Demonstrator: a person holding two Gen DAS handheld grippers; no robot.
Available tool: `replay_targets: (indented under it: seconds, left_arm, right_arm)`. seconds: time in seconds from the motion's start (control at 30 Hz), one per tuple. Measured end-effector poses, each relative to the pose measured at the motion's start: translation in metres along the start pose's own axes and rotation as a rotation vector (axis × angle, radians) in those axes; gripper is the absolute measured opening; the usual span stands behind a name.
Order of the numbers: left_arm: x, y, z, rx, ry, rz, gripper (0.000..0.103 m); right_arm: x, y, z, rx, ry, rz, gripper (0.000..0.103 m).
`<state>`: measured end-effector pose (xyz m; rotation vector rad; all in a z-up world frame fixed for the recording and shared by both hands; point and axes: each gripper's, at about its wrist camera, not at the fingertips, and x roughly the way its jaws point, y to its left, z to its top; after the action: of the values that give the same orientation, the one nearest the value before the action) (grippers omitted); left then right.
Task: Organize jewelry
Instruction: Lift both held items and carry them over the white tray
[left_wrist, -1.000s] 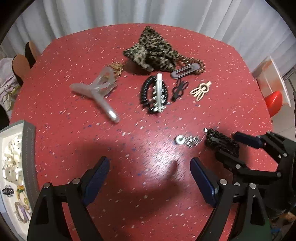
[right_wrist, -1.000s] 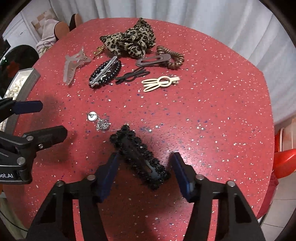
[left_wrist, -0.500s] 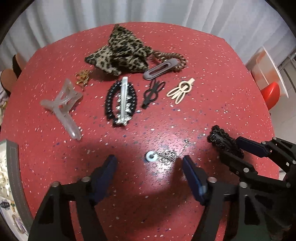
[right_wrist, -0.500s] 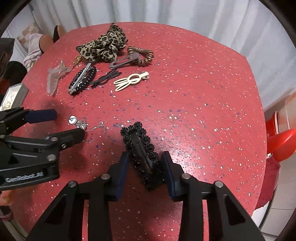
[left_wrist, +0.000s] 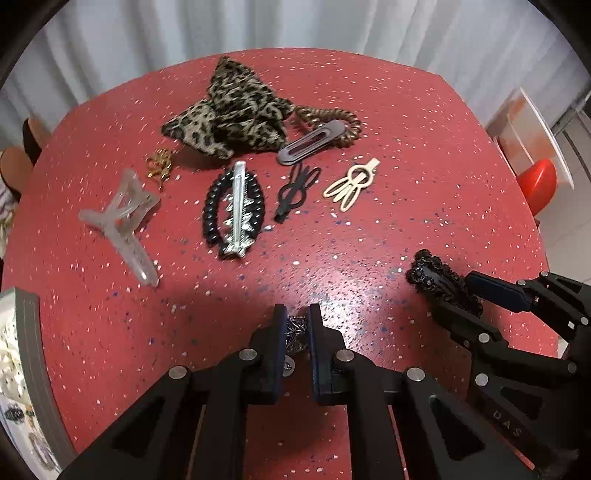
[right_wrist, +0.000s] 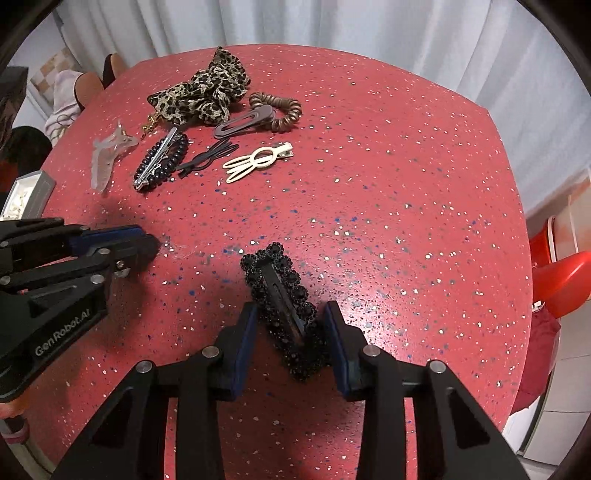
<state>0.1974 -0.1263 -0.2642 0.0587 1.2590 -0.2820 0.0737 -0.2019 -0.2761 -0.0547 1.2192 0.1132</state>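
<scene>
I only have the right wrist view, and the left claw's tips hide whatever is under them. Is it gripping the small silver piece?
Observer: Yes. In the left wrist view the left claw is shut on the silver chain piece, pinched between its pads.
Operator: Where is the tray? I see only a corner.
Observer: The tray sits to that claw's left at the table edge, with jewelry lying in it.
Operator: And my clip?
Observer: Side on, the black beaded clip sits between the right claw's fingers, with its far end poking past them.
</scene>
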Motion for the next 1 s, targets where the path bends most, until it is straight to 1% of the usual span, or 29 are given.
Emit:
replay_targets:
  seconds: [0.17,0.4,0.53,0.73,1.0]
  left_arm:
    - [-0.006,0.008,-0.013,-0.019,0.001,-0.005,0.012]
    - [-0.023,0.028,-0.031,-0.053,-0.007,-0.013,0.012]
    - [-0.038,0.039,-0.043,-0.057,-0.015,-0.014,0.012]
    - [-0.059,0.049,-0.058,-0.076,-0.023,-0.018,0.012]
    - [-0.087,0.062,-0.077,-0.097,-0.023,-0.026,0.012]
  right_arm:
    - [0.000,0.002,0.000,0.010,0.002,-0.011,0.039]
    - [-0.006,-0.005,-0.002,0.089,0.015,0.056,0.038]
    - [-0.014,-0.006,-0.008,0.133,0.023,0.089,0.038]
    - [-0.020,0.003,-0.012,0.179,0.041,0.131,0.038]
    - [-0.041,0.026,-0.016,0.175,0.048,0.159,0.038]
